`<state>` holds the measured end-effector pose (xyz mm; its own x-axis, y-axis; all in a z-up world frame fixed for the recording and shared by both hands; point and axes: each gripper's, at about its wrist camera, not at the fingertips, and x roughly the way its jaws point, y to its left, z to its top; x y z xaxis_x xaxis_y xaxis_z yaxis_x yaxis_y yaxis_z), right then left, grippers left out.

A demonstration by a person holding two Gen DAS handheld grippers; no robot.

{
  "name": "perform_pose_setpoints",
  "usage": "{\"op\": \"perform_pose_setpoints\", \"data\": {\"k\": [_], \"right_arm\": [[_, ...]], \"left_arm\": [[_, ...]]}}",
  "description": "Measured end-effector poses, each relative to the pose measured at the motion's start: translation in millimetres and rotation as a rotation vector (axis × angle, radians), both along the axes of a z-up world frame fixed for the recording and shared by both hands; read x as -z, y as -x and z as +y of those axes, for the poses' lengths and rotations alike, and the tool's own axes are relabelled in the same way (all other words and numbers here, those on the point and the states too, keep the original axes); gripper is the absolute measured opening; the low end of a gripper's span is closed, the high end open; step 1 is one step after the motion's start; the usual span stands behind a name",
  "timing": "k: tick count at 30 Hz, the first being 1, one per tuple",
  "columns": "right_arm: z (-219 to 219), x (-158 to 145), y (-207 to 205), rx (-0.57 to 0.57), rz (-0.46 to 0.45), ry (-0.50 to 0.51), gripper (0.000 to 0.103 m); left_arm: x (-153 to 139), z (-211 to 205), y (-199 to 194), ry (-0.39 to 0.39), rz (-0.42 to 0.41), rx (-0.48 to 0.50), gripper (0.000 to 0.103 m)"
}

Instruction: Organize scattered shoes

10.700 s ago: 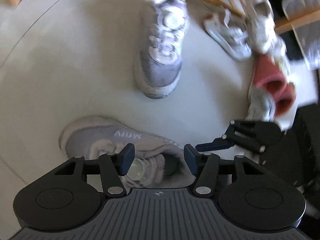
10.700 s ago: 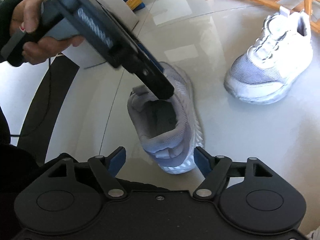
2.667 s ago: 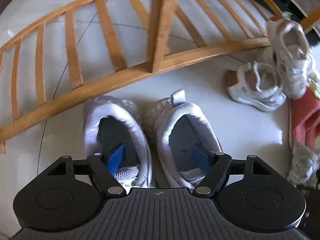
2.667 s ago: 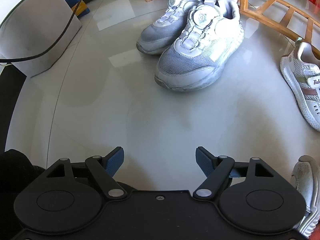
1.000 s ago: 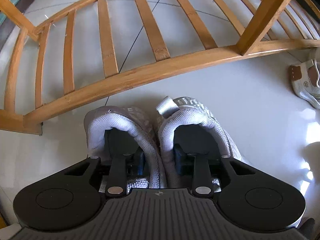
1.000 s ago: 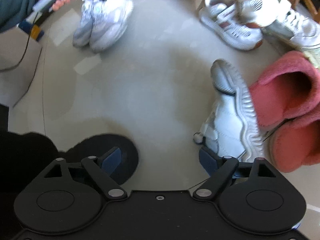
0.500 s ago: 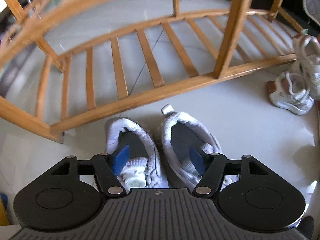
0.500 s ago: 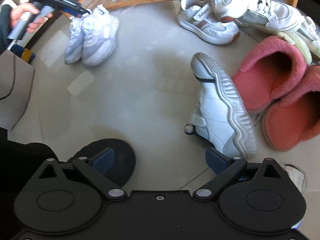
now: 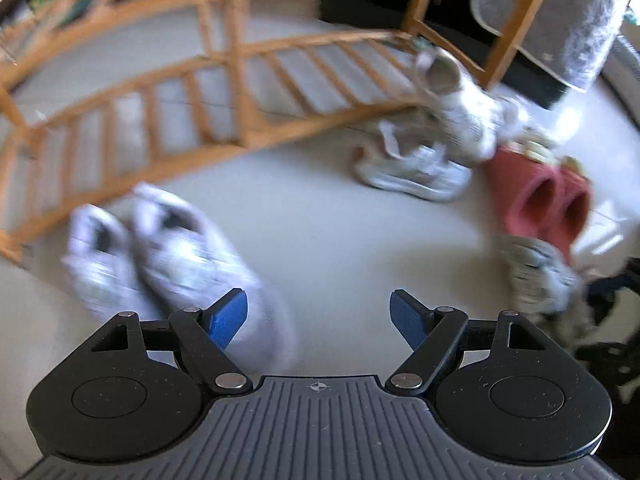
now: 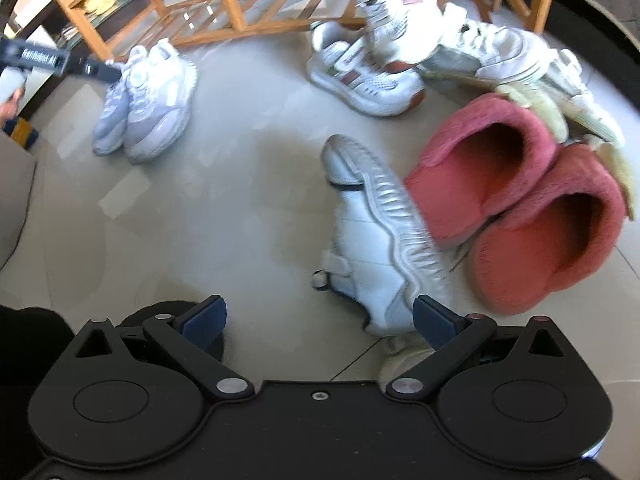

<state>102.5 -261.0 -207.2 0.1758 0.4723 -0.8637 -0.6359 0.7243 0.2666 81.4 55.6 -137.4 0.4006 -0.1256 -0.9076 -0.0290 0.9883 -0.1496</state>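
**Inspector:** State of the tools?

**Assistant:** The left gripper (image 9: pixel 318 312) has its jaws opening, with bare floor between them and nothing held. The right gripper (image 10: pixel 318 320) stands spread wide and empty above the floor.

**Inspector:** Location of the shoes?

**Assistant:** The grey sneaker pair (image 10: pixel 144 104) sits side by side just in front of the wooden shoe rack (image 10: pixel 248 12). A white sneaker (image 10: pixel 376 248) lies tipped on its side, sole ridge showing, against the pink slippers (image 10: pixel 520 200). More white trainers (image 10: pixel 368 68) are heaped beyond, near the rack's right end.

**Inspector:** Risks?

**Assistant:** In my judgement, the tipped sneaker is the likely next pick. Its heel lies just ahead of the right gripper's right finger (image 10: pixel 434 318), off centre, so closing from here could clip the sole edge and spin it into the slippers. The heap could also topple if one trainer is pulled out from under another.
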Motion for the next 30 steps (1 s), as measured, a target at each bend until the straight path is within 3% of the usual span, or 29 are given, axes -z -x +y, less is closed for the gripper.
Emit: {"op": "perform_pose_setpoints", "data": {"k": [5,12,14,18,22,30], "right_arm": [[-1,5,1,-0.018,-0.066,0.036,0.101],[9,25,0,-0.068,-0.117,0.168,0.094],[8,29,-2,-0.053,-0.120,0.182,0.094],[8,37,-9,-0.025,-0.112,0.200,0.082],[9,45,-12,-0.028,-0.119,0.232,0.074],[-2,47,-21,0.037,-0.013,0.151,0.069]], "left_arm": [[35,-57,0,0.078,0.048,0.087,0.076],[72,-123,-10,0.157,0.104,0.208,0.076],[76,-132,-12,0.178,0.113,0.219,0.076],[84,-147,-15,0.221,0.128,0.236,0.076],[88,-154,-11,0.201,0.127,0.264,0.076],[90,-151,-6,0.230,0.132,0.236,0.076]]}}
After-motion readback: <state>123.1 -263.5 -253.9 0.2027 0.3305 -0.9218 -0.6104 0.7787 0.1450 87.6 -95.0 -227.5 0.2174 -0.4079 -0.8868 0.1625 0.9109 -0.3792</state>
